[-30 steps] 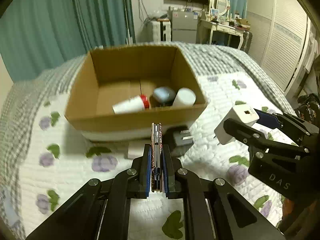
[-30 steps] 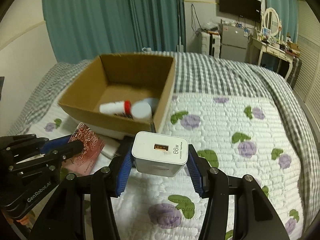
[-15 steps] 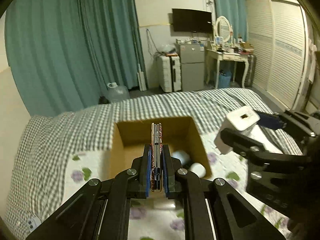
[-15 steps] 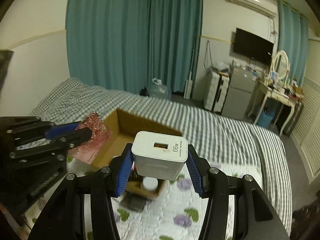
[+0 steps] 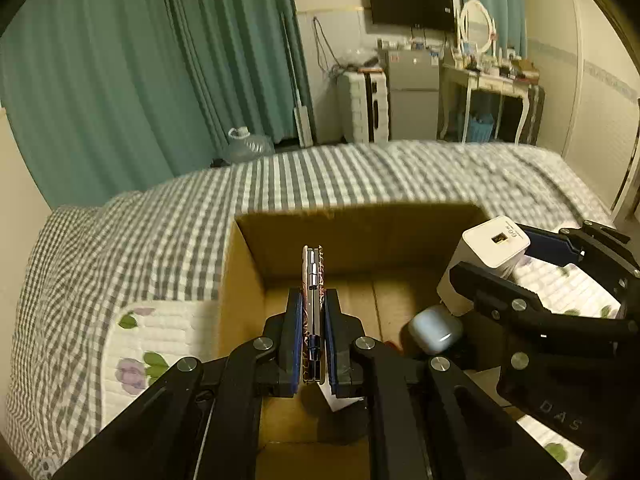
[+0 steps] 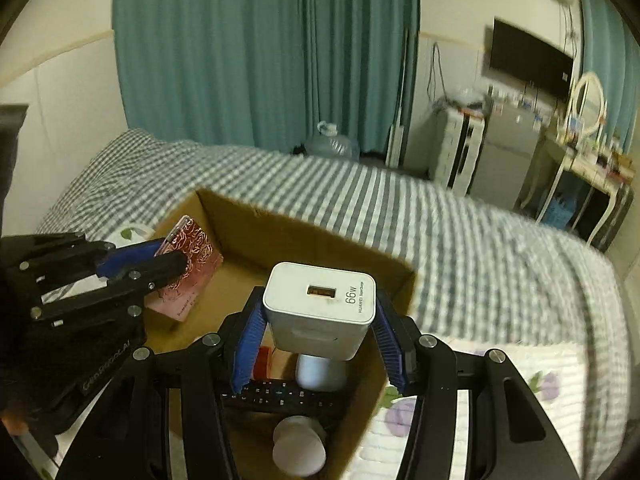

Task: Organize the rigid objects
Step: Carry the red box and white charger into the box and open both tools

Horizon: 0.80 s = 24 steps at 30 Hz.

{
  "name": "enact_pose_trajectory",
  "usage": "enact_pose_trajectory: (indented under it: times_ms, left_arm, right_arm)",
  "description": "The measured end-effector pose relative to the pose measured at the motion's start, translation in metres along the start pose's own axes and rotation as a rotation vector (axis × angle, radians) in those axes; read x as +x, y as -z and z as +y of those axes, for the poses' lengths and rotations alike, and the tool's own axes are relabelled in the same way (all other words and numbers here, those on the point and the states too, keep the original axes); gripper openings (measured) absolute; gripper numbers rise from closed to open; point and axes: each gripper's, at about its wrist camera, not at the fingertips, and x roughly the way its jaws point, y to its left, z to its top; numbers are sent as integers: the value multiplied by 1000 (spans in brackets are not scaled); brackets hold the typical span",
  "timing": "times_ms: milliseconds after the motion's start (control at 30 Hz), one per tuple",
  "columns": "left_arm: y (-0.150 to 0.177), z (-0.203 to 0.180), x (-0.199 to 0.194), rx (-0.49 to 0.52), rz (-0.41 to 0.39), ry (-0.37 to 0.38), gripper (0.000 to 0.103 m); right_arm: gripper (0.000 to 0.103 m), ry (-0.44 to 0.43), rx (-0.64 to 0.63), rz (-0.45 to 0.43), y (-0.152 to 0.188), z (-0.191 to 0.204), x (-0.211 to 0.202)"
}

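Bedroom with teal curtains; on the bed (image 5: 120, 248) sits an open cardboard box (image 6: 256, 240) already holding a remote (image 6: 288, 396), a red-capped bottle (image 6: 266, 360) and two pale round containers (image 6: 298, 446), so sorting looks partly done, the two carried items not yet released. Left claw (image 5: 312, 340) is clamped on a thin pink rose-patterned case (image 6: 188, 268), held edge-up over the box's left half. Right claw (image 6: 318, 344) is clamped on a white 66W charger (image 6: 320, 308), above the box's right side, over the containers.
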Motion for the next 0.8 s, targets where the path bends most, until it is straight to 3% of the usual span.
enact_pose_trajectory:
  times_ms: [200,233,267,333,367,400,567,800]
  left_arm:
    - [6,-5,3,-2,2,9,13]
    - [6,-5,-2,-2,-4,10,14]
    - [5,-5,-7,-6,-16,5,16]
    - [3,-5,-19,-9,-33,-8,33]
    - [3,-6,-30,-10,-42,-19,55]
    - [3,-5,-41,-14,-58,-28,61]
    - [11,-2,-96,-30,-102,-40,64]
    - [37,4,-157,-70,-149,-44,70]
  right_arm:
    - [55,-41,72,27,9,-18,15]
    - [60,-40,81,6,9,-21,8]
    - [76,-24,91,-17,8,-25,-2]
    - [80,-11,103,-48,5,-32,-25]
    - [80,-5,102,-57,3,-34,-37]
    - [82,12,93,-60,1,-35,-50]
    - [95,115,35,-102,4,-27,-115]
    - [99,172,0,-120,25,-6,-175]
